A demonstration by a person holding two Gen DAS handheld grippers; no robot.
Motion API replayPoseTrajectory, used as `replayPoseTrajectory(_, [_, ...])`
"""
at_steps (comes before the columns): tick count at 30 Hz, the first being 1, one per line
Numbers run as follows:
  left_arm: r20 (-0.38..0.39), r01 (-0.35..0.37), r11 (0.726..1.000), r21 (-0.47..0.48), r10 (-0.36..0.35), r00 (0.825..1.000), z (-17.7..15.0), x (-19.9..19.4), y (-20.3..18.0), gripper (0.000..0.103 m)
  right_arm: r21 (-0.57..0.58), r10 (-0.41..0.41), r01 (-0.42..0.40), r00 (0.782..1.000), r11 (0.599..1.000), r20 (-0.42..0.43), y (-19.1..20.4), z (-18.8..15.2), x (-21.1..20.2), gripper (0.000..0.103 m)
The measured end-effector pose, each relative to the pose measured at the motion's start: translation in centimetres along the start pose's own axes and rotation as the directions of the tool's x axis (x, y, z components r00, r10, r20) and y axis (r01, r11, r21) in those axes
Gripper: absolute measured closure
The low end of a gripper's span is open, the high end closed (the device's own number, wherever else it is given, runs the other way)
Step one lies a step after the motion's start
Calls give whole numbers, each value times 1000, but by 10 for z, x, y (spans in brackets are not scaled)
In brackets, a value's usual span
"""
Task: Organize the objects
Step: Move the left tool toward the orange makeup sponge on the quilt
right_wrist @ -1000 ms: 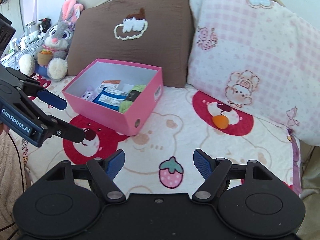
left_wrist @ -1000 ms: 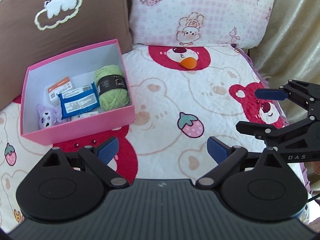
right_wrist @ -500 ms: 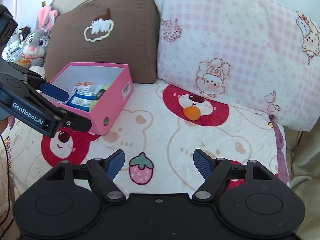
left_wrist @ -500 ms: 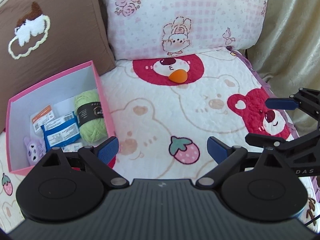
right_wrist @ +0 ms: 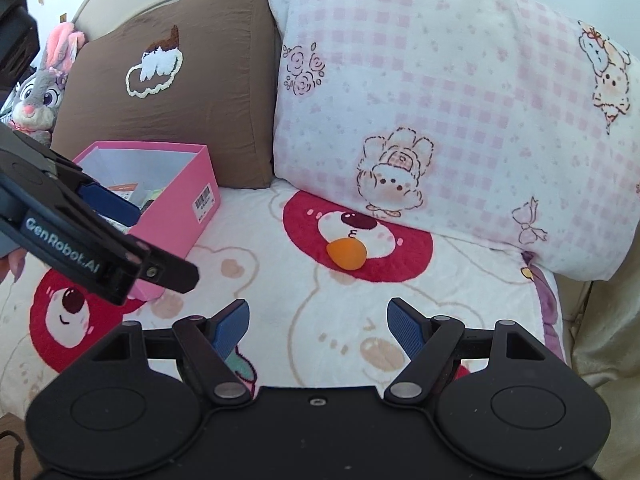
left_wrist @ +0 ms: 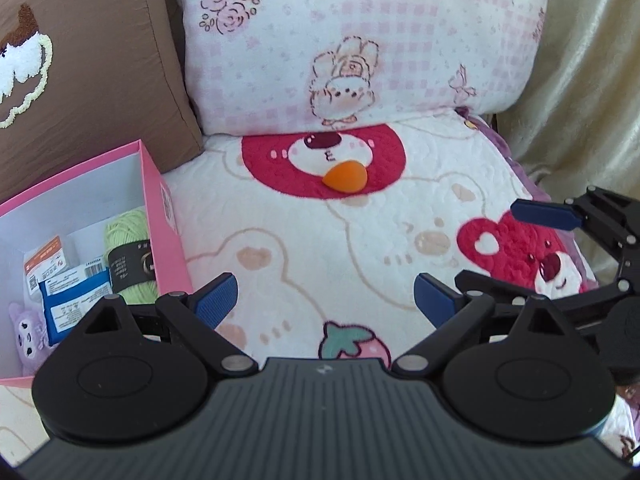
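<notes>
Orange against red: a small teardrop-shaped orange object (left_wrist: 345, 176) lies on the bed's bear-print blanket (left_wrist: 320, 248), resting on the lower edge of a red bear face just in front of a pink checked pillow (left_wrist: 360, 40). Both grippers hang above the blanket with the orange object ahead of them and well apart from either. The left gripper (left_wrist: 325, 300) has its blue-padded jaws spread wide with nothing between them; the right gripper (right_wrist: 318, 322) is likewise spread and empty, and in the left wrist view it shows at the right edge, its fingers (left_wrist: 546, 214) parted over another red bear.

At the left of the blanket sits a pink box (left_wrist: 162, 216), open at the top, set against a brown pillow (left_wrist: 100, 72) with a white embroidered patch. Inside the box are a ball of light green yarn (left_wrist: 128, 256) with a black band, a blue packet (left_wrist: 74, 300), an orange-and-white packet (left_wrist: 44, 262) and a small purple plush toy (left_wrist: 26, 330). A grey plush rabbit (right_wrist: 40, 88) with pink ears stands beyond the brown pillow at the left of the right wrist view.
</notes>
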State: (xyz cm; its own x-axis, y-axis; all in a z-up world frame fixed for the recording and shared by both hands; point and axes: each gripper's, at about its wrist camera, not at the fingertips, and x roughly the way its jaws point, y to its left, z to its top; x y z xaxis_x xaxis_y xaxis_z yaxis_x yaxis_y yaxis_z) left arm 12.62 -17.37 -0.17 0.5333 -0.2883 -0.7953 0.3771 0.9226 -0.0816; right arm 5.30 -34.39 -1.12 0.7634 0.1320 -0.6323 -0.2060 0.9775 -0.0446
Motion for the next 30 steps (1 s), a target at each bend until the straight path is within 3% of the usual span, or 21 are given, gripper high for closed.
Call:
replayPoseTrajectory(6, [57, -2, 999, -37, 4, 998, 12, 27, 8, 7, 5, 15, -15, 1000, 1000, 10, -9, -3, 32, 23])
replayPoseTrajectory(18, [79, 22, 995, -99, -14, 997, 32, 89, 13, 7, 82, 31, -38, 996, 996, 82, -29, -8, 93, 23])
replayPoseTrajectory(24, [97, 34, 998, -47, -29, 995, 39, 127, 1, 8, 71, 2, -8, 997, 997, 76, -33, -10, 122, 23])
replayPoseTrajectory(30, [116, 59, 996, -70, -51, 992, 44, 158, 5, 10, -15, -19, 20, 999, 1000, 50, -32, -13, 151, 23])
